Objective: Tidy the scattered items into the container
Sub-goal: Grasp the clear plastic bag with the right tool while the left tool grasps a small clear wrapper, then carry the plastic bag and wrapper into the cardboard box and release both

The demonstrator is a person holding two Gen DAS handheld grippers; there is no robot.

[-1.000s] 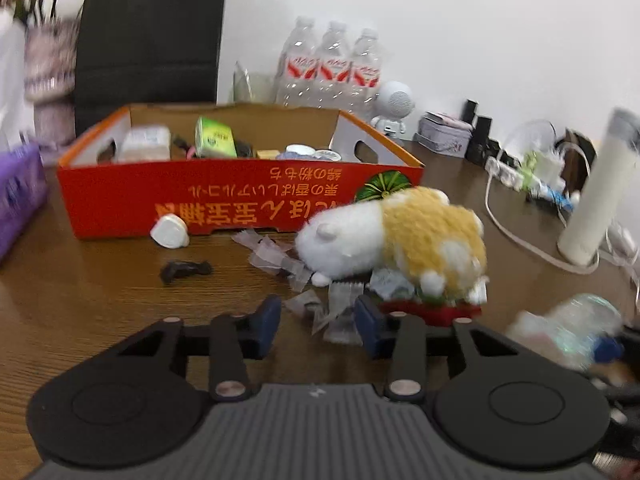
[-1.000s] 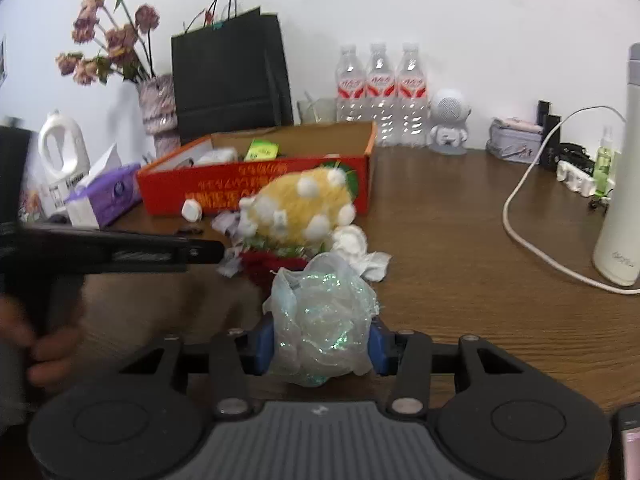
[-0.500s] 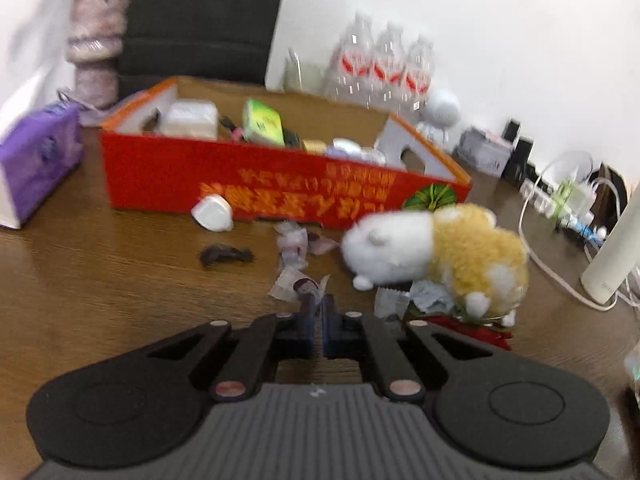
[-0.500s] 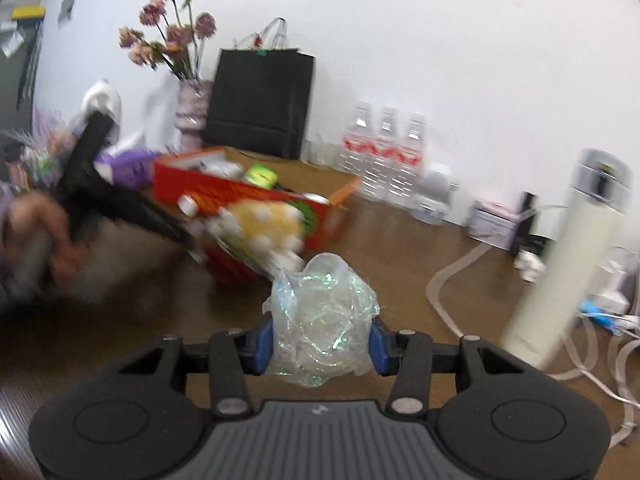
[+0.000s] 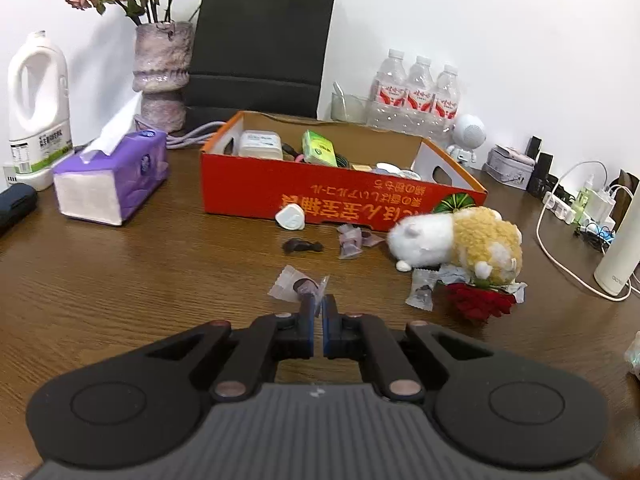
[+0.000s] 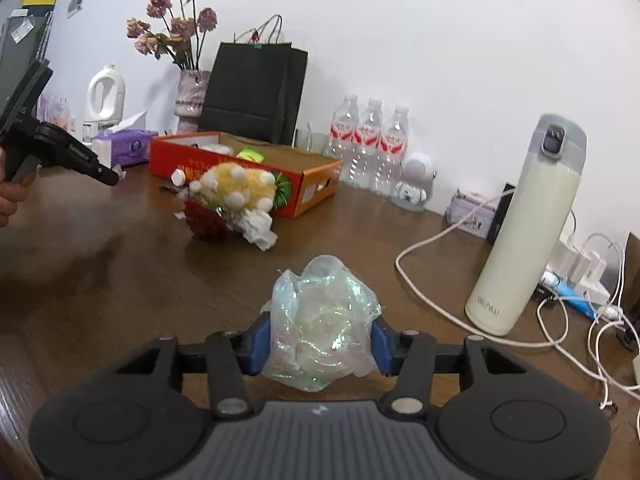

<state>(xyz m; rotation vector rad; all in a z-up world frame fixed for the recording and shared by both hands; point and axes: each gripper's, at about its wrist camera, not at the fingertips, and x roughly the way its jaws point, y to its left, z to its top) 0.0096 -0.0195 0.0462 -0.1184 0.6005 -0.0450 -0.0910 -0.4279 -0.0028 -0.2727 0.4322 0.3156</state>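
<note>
Left tool (image 5: 319,305) pinches crinkly clear candy wrapper (image 5: 298,287); right tool (image 6: 320,340) clamps crumpled iridescent plastic wad (image 6: 322,322), jaws just widening.

- Box (image 5: 344,200): red outside with orange lettering and a green melon print, brown inside.
- Plush (image 5: 456,240): white head, yellow body with white paws.
- Tissue pack (image 5: 112,176): purple.
- Bag (image 5: 260,40), upper centre: black.
- Wrap (image 6: 320,320): clear, iridescent green.
- Flask (image 6: 528,232): cream, grey lid.
- Table (image 5: 120,280): brown woodgrain.
</note>
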